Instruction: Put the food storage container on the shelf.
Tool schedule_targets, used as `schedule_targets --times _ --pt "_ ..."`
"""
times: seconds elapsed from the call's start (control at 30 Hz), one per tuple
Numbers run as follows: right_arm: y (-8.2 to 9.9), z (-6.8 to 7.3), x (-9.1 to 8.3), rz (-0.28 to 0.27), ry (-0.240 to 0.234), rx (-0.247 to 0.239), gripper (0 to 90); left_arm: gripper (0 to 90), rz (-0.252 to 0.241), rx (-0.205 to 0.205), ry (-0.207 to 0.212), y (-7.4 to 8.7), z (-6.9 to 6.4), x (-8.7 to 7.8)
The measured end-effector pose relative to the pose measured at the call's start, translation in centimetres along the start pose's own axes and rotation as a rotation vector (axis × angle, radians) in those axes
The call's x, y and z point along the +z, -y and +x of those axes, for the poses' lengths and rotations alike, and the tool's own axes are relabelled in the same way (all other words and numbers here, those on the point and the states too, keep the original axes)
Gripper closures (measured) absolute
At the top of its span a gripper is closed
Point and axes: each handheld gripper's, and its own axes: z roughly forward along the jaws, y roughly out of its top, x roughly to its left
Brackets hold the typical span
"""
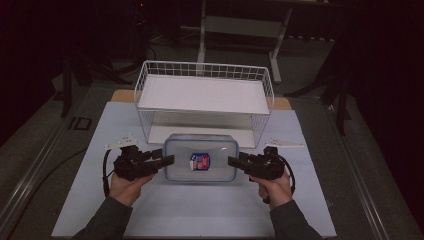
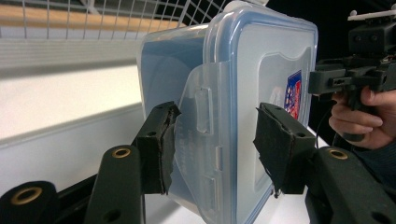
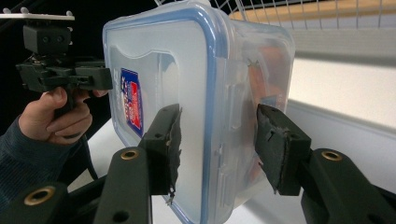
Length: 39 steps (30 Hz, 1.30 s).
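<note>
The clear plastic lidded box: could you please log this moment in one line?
clear blue-rimmed plastic lidded box | left gripper, right gripper clamp opposite ends | before white wire basket

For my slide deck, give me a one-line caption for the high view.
Two hand-held grippers, left gripper and right gripper, grip a lidded plastic container at opposite ends before a white wire basket.

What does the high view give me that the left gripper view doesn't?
High view alone: the whole wire basket with its white shelf behind the box, the table, both forearms, and the left gripper from outside at the box's left end.
Left gripper view alone: its own pads close up, one on each side of the box's latch flap, the near pad against the flap.
Both: the lidded plastic box with its red-and-blue label, the right gripper at the far end, and basket wire.
</note>
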Motion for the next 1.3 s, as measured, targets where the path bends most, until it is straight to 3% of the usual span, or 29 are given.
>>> schedule_targets --times 0.27,0.8,0.9,1.03,1.3 --pt "-1.4 0.7 -0.4 -0.023 -0.001 -0.024 51.4 49.0 -0.031 0.024 0.0 -1.6 -0.4 -0.6" --pt "-5.5 2.3 -0.5 -0.103 -0.007 -0.095 51.4 49.2 -0.117 0.087 -0.001 -6.4 -0.8 -2.3" --pt "-6.1 2.3 -0.5 -0.112 -0.009 -0.104 51.4 49.2 -0.126 0.096 -0.004 -7.1 -0.9 -2.3" --pt "-7.9 2.2 -0.7 -0.135 -0.013 -0.118 51.4 49.3 -0.152 0.121 -0.003 -9.0 -0.8 -2.2" --pt "-10.7 1.5 -0.4 -0.17 -0.001 -0.137 51.3 49.2 -0.193 0.116 0.004 -11.4 0.2 -1.4"
